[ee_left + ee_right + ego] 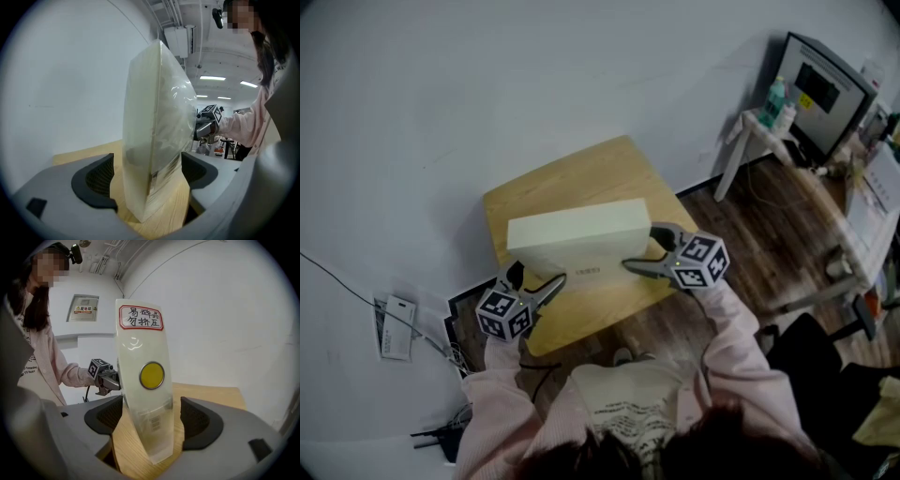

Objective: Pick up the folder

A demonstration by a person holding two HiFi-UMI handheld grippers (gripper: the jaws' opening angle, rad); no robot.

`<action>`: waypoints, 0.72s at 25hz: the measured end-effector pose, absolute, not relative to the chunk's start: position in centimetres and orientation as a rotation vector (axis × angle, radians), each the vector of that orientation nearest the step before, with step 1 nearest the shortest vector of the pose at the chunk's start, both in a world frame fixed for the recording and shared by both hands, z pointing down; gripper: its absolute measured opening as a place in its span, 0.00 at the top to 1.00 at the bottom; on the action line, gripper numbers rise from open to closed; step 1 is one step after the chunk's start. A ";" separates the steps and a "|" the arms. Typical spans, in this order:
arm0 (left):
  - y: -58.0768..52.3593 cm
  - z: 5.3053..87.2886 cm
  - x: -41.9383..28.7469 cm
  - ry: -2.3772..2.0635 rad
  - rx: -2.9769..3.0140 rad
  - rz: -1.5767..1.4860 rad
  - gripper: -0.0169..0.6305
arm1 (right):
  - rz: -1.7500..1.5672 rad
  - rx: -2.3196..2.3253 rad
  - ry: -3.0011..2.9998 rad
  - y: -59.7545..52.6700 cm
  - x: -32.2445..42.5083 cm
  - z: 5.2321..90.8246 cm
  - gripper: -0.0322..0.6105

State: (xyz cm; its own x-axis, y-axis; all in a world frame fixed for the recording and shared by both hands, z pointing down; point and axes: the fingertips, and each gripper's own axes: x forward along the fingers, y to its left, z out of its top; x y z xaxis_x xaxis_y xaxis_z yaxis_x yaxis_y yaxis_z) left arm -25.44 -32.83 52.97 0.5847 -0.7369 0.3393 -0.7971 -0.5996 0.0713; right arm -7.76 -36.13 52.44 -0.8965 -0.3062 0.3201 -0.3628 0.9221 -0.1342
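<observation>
Left gripper view: tool (pixel 147 172) open, folder (pixel 154 117) btwn

The folder (pixel 154 117) is pale, wrapped in glossy, crinkled clear plastic. The table (pixel 581 173) is light wood, smooth and matt. The left gripper (pixel 149 176) is matt grey plastic with black ribbed pads (pixel 101 177). The sleeve (pixel 52 363) is soft pink cloth.

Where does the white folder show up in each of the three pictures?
Head view: folder in the middle, on the wooden table.
Left gripper view: folder upright at centre, seen end-on.
Right gripper view: folder upright at centre, its yellow sticker facing the camera.
Shared landmark: the wooden table under it.
</observation>
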 end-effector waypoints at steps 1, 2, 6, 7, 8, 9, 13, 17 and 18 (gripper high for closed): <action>-32.8 53.1 -25.3 -1.265 2.599 0.398 0.27 | 0.279 0.492 -2.787 -36.1 -7.9 52.5 0.36; -32.9 53.2 -25.1 -1.253 2.602 0.388 0.27 | 0.281 0.486 -2.787 -36.0 -8.1 52.6 0.36; -32.9 53.6 -24.0 -1.204 2.630 0.388 0.27 | 0.259 0.454 -2.768 -35.4 -8.8 53.3 0.37; -33.0 53.6 -24.0 -1.206 2.632 0.383 0.27 | 0.249 0.457 -2.765 -35.5 -8.9 53.4 0.37; -33.0 53.5 -24.0 -1.209 2.634 0.376 0.28 | 0.240 0.463 -2.766 -35.5 -8.9 53.5 0.37; -33.1 53.5 -24.1 -1.212 2.638 0.373 0.30 | 0.231 0.469 -2.768 -35.6 -8.9 53.5 0.38; -33.1 53.5 -24.0 -1.218 2.651 0.377 0.32 | 0.206 0.464 -2.766 -35.5 -8.7 53.5 0.40; -33.0 53.5 -24.0 -1.230 2.655 0.377 0.32 | 0.174 0.458 -2.764 -35.4 -8.7 53.5 0.40; -33.0 53.5 -24.0 -1.232 2.655 0.379 0.32 | 0.170 0.458 -2.764 -35.4 -8.7 53.5 0.40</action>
State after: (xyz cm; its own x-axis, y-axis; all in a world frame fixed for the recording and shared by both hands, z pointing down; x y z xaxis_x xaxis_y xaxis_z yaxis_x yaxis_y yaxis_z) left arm -23.99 -32.96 53.46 0.6222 -0.7198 0.3079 -0.7684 -0.6367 0.0642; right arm -8.69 -35.36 53.55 -0.8928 -0.2928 0.3423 -0.3325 0.9410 -0.0624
